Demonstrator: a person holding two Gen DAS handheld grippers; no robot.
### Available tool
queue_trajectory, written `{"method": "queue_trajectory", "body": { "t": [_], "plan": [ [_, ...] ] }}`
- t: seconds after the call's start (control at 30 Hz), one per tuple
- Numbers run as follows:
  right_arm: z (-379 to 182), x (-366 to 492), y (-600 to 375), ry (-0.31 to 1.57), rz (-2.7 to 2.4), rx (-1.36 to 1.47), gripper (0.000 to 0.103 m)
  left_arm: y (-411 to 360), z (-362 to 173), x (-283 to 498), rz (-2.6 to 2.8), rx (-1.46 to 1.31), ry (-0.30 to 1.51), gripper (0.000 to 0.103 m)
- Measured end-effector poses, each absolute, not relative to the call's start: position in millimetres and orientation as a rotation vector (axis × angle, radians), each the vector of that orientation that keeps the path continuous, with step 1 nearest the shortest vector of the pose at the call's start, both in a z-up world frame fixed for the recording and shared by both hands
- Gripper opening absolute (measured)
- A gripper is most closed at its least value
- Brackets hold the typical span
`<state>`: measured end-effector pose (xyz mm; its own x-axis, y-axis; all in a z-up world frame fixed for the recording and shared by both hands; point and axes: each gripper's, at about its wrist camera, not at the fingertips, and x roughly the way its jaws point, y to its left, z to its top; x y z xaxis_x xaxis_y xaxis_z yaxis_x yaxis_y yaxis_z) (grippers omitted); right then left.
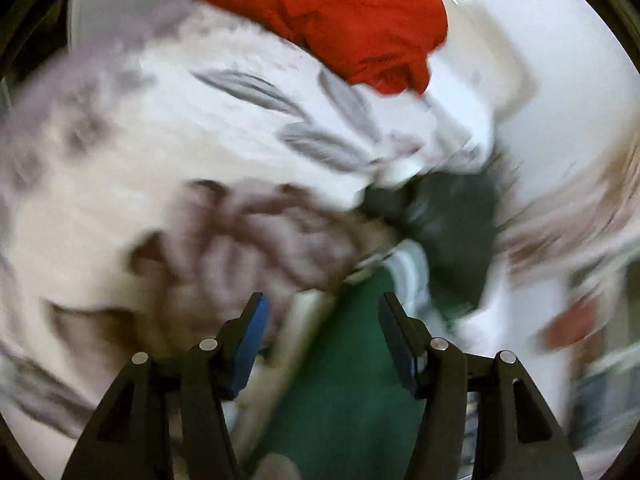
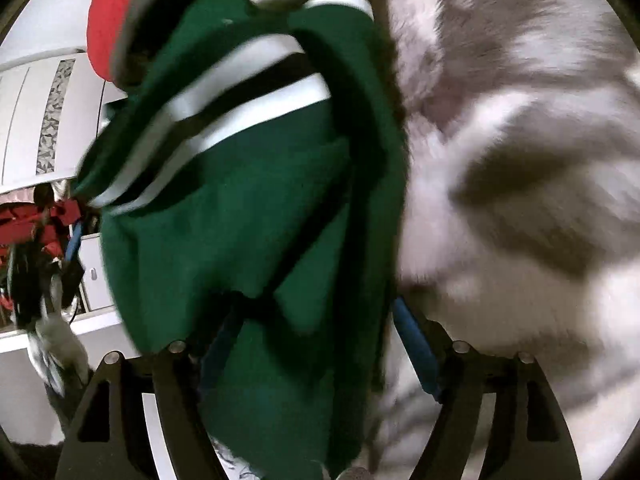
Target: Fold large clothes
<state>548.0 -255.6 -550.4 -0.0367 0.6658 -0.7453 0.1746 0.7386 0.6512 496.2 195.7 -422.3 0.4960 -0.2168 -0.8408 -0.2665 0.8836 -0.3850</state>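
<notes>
A green garment with white and black stripes [image 2: 248,184] hangs close in front of the right wrist camera and drapes over my right gripper [image 2: 316,312], whose jaws stand apart with the cloth lying between them. It also shows in the left wrist view [image 1: 344,360], running between the spread fingers of my left gripper [image 1: 322,308], which is open and grips nothing. A fluffy white and grey blanket [image 1: 180,168] fills the left wrist view and shows in the right wrist view [image 2: 520,160]. Both views are blurred by motion.
A red garment [image 1: 336,20] lies on the white surface [image 1: 560,80] beyond the blanket and also shows at the top left of the right wrist view [image 2: 108,12]. A dark garment [image 1: 452,220] lies right of the blanket. White cabinets [image 2: 32,120] and a cluttered shelf stand at left.
</notes>
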Motion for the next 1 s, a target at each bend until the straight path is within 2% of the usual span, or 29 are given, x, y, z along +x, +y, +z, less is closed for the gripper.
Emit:
{"method": "queue_trajectory", "body": {
  "t": [0.07, 0.1, 0.13, 0.17, 0.3, 0.33, 0.37, 0.4, 0.43, 0.47, 0.53, 0.67, 0.8, 0.9, 1.0],
  "plan": [
    [-570.0, 558.1, -251.9, 1.588, 0.499, 0.767, 0.081, 188.2, -441.8, 472.9, 0.053, -0.415, 1.093, 0.055],
    [-575.9, 562.0, -248.9, 1.584, 0.513, 0.792, 0.084, 188.4, -452.2, 461.8, 0.062, -0.406, 1.107, 0.058],
    [-582.7, 565.8, -247.0, 1.583, 0.528, 0.828, 0.087, 188.9, -465.0, 449.4, 0.073, -0.407, 1.129, 0.075],
    [-586.8, 568.5, -246.2, 1.581, 0.526, 0.854, 0.087, 190.1, -474.2, 440.1, 0.092, -0.412, 1.144, 0.081],
    [-582.7, 563.2, -247.7, 1.532, 0.496, 0.875, 0.086, 199.2, -499.3, 400.4, 0.154, -0.477, 1.168, 0.083],
    [-581.3, 556.9, -247.3, 1.516, 0.486, 0.886, 0.077, 201.2, -501.0, 393.8, 0.167, -0.491, 1.166, 0.083],
    [-578.8, 550.9, -252.5, 1.503, 0.469, 0.917, 0.062, 204.7, -500.6, 384.8, 0.186, -0.505, 1.162, 0.083],
    [-577.0, 542.9, -258.3, 1.486, 0.446, 0.969, 0.053, 206.6, -499.9, 379.1, 0.204, -0.507, 1.162, 0.083],
    [-575.2, 530.9, -267.2, 1.463, 0.413, 1.061, 0.039, 207.4, -498.1, 372.9, 0.223, -0.502, 1.162, 0.083],
    [-572.7, 517.1, -276.0, 1.439, 0.363, 1.158, 0.034, 209.8, -495.9, 366.2, 0.235, -0.497, 1.164, 0.083],
    [-564.2, 484.5, -288.2, 1.392, 0.274, 1.311, 0.03, 217.0, -486.6, 353.3, 0.245, -0.489, 1.171, 0.083],
    [-544.7, 391.6, -303.6, 1.272, 0.129, 1.618, 0.029, 229.8, -463.1, 327.9, 0.243, -0.438, 1.174, 0.083],
    [-523.4, 248.8, -286.0, 1.188, -0.052, 1.902, 0.029, 239.8, -437.1, 303.0, 0.232, -0.364, 1.166, 0.083],
    [-517.7, 175.1, -246.4, 1.289, -0.092, 1.91, 0.029, 244.9, -430.2, 284.8, 0.226, -0.299, 1.177, 0.083],
    [-540.2, 138.0, -220.7, 1.476, -0.097, 1.849, 0.037, 247.4, -438.2, 266.8, 0.227, -0.272, 1.207, 0.083]
  ]
}}
